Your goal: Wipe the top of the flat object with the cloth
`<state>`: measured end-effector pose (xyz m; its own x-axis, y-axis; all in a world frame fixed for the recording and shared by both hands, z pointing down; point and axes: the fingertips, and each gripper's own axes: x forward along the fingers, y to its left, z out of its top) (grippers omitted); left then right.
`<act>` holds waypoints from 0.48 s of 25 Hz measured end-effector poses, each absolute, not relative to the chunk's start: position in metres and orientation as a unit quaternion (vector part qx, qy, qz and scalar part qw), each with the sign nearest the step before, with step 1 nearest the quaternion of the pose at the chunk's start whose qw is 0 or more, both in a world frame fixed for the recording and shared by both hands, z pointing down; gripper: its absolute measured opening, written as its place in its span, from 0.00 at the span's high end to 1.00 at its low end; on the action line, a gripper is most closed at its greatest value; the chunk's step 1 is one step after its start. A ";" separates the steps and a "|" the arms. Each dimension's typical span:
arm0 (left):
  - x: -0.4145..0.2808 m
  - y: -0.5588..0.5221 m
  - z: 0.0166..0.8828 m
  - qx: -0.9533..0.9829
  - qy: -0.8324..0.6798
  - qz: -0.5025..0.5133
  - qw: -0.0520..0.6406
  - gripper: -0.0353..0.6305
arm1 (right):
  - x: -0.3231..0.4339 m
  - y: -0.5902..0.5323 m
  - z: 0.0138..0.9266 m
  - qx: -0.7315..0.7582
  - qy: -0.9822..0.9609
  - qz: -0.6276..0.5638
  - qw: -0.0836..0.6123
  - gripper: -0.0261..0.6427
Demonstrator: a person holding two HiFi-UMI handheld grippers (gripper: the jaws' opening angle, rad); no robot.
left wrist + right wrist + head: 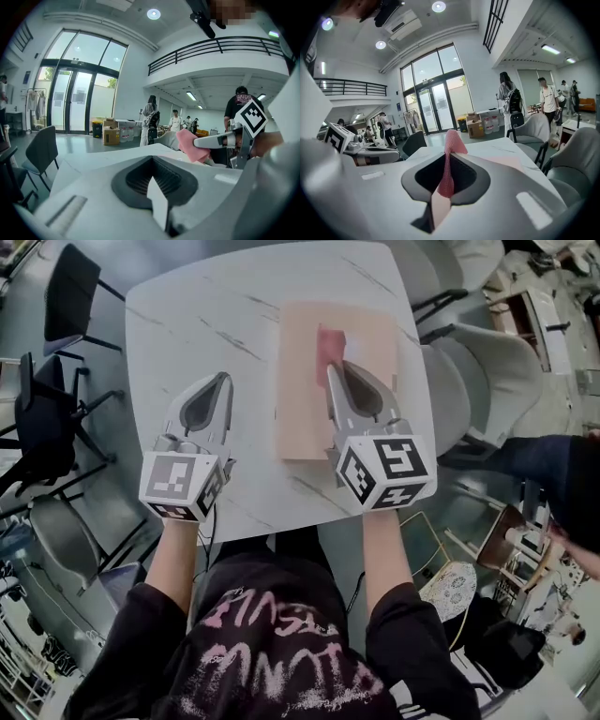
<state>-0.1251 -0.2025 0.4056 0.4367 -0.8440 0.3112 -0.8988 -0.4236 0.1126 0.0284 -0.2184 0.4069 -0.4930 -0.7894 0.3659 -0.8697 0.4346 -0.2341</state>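
Pinching soft pink mesh cloth (pixel 330 341) in right gripper (pixel 336 369) over flat tan cardboard sheet (pixel 298 418); looks light, floppy, best gripped mid-fold; holding left gripper (pixel 225 381) closed, empty, alongside.

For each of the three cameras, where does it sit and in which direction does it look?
Head view: on the person's head, looking steeply down at the table; forearms, left gripper and right gripper show.
Left gripper view: on the left gripper, looking along its shut, empty jaws across the room.
Right gripper view: on the right gripper, looking along jaws shut on the pink cloth.
Shared: all three show the cloth.
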 end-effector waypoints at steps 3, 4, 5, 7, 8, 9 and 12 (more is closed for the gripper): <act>-0.127 -0.202 0.406 0.837 -0.521 0.105 0.131 0.94 | 0.013 -0.224 0.405 0.478 -0.849 0.202 0.098 0.89; -0.127 -0.201 0.406 0.836 -0.522 0.105 0.132 0.94 | 0.008 -0.225 0.405 0.473 -0.852 0.203 0.098 0.89; -0.128 -0.201 0.406 0.835 -0.523 0.106 0.132 0.94 | 0.003 -0.226 0.405 0.467 -0.855 0.203 0.100 0.89; -0.129 -0.200 0.407 0.834 -0.525 0.107 0.133 0.94 | -0.005 -0.226 0.407 0.458 -0.859 0.205 0.102 0.89; -0.130 -0.199 0.408 0.833 -0.526 0.107 0.133 0.94 | -0.008 -0.226 0.409 0.454 -0.860 0.207 0.103 0.89; -0.131 -0.199 0.408 0.833 -0.527 0.107 0.133 0.94 | -0.011 -0.226 0.410 0.451 -0.862 0.210 0.103 0.89; -0.132 -0.199 0.409 0.832 -0.528 0.106 0.134 0.94 | -0.021 -0.227 0.415 0.440 -0.865 0.217 0.105 0.89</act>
<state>-0.1325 -0.1985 0.4095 0.4196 -0.8503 0.3177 -0.9070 -0.4062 0.1108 -0.0212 -0.2272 0.4146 -0.5905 -0.7162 0.3721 -0.8070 0.5180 -0.2837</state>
